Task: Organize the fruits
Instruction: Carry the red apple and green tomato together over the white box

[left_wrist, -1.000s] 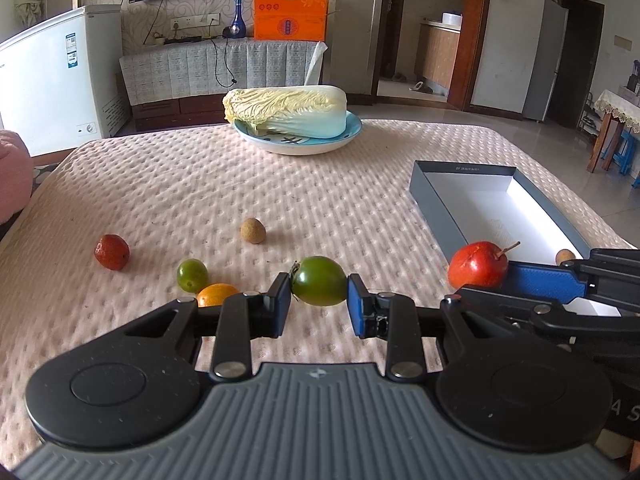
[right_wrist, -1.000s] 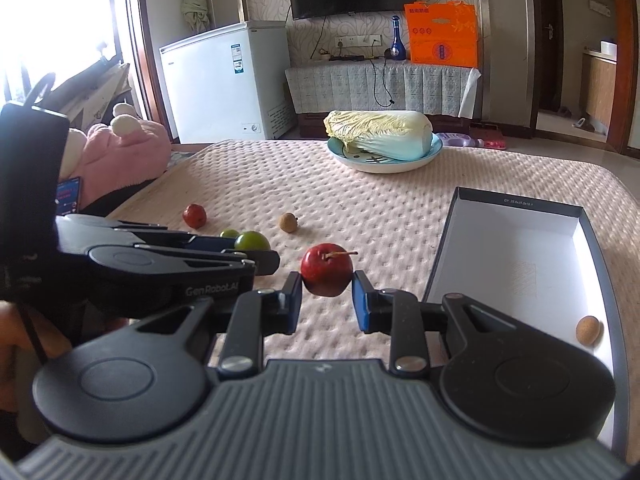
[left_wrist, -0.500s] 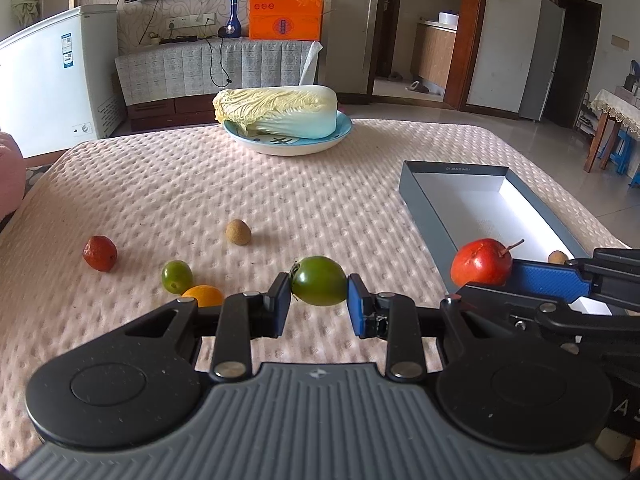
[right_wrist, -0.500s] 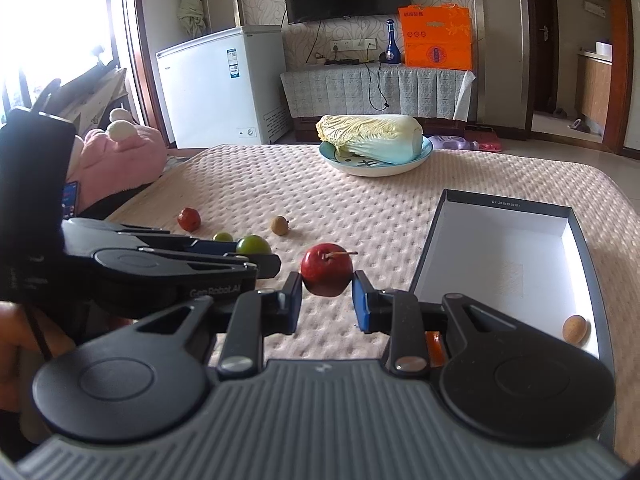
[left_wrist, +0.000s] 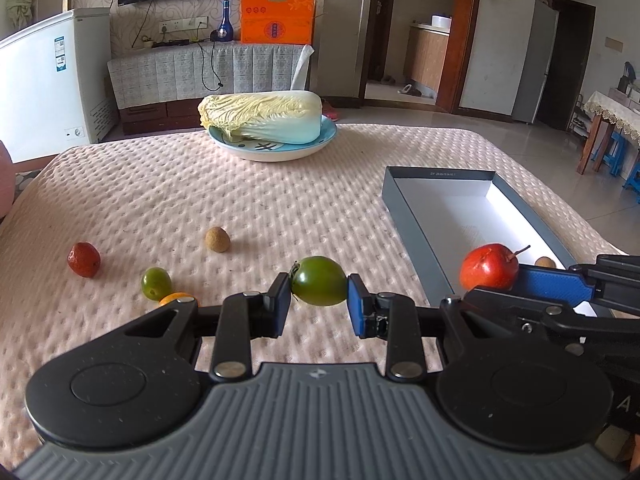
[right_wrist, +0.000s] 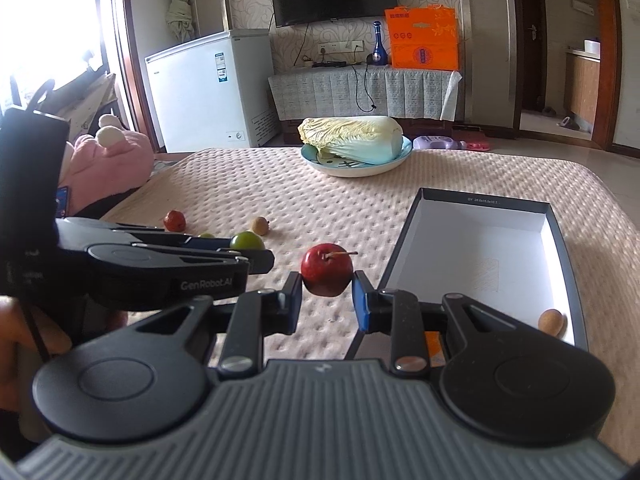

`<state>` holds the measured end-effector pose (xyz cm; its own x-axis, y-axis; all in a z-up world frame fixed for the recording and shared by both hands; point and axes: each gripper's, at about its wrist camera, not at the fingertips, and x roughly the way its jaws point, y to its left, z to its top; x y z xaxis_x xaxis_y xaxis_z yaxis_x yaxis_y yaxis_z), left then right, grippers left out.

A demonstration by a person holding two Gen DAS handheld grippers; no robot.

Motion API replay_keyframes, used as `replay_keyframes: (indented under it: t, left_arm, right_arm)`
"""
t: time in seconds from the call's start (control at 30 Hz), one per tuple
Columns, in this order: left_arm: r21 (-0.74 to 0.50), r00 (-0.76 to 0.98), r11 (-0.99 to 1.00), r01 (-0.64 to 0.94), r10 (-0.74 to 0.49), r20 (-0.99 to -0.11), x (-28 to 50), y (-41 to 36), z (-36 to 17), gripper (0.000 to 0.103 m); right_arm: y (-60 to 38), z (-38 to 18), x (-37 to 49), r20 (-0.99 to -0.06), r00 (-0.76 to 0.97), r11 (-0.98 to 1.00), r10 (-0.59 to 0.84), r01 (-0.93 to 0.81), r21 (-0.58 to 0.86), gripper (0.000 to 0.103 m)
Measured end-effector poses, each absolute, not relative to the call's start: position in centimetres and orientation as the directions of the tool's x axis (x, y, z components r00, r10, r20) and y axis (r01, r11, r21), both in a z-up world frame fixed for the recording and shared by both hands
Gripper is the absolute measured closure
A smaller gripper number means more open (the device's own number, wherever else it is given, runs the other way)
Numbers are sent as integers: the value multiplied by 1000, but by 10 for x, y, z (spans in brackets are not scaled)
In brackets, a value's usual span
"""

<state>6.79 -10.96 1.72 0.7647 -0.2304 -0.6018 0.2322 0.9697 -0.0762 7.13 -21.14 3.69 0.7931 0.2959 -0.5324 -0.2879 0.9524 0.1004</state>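
My left gripper point(left_wrist: 319, 298) is shut on a green tomato point(left_wrist: 319, 280) and holds it above the table. My right gripper point(right_wrist: 327, 294) is shut on a red apple point(right_wrist: 326, 274) with a stem, just left of the grey box point(right_wrist: 558, 224). The apple also shows in the left wrist view point(left_wrist: 488, 267), at the box's near left wall point(left_wrist: 412, 236). One brown longan point(right_wrist: 551, 321) lies in the box's near right corner. On the cloth lie a red fruit point(left_wrist: 83, 259), a small green fruit point(left_wrist: 156, 283), an orange fruit point(left_wrist: 176, 298) and a brown longan point(left_wrist: 217, 239).
A blue plate point(left_wrist: 276, 150) with a napa cabbage point(left_wrist: 262, 117) stands at the far middle of the table. A pink plush toy point(right_wrist: 106, 168) sits off the table's left edge. A white freezer point(right_wrist: 208, 88) and a cabinet stand behind.
Both grippers have kept their fruits and lifted and drawn back a little. The loose fruits on the cloth have not moved.
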Motion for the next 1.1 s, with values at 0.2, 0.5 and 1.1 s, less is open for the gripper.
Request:
replay_keyframes:
  t: [0.2,0.5,1.1]
  left_arm:
    - [-74,764,968,241,-236,-600,68,-117,17,68]
    - [-74,760,960,270,-260,-595,66,-133,18,68]
    - [-74,744,941,330,-308,-593,63,-166,16,68]
  right_arm:
    - [-220,37,70,-532,798,956,284,-275,99,73]
    - [-234,36,66,-534,804,963,263,-253,93,73]
    - [-256,34,59,-546,808,973,224,-215,81,73]
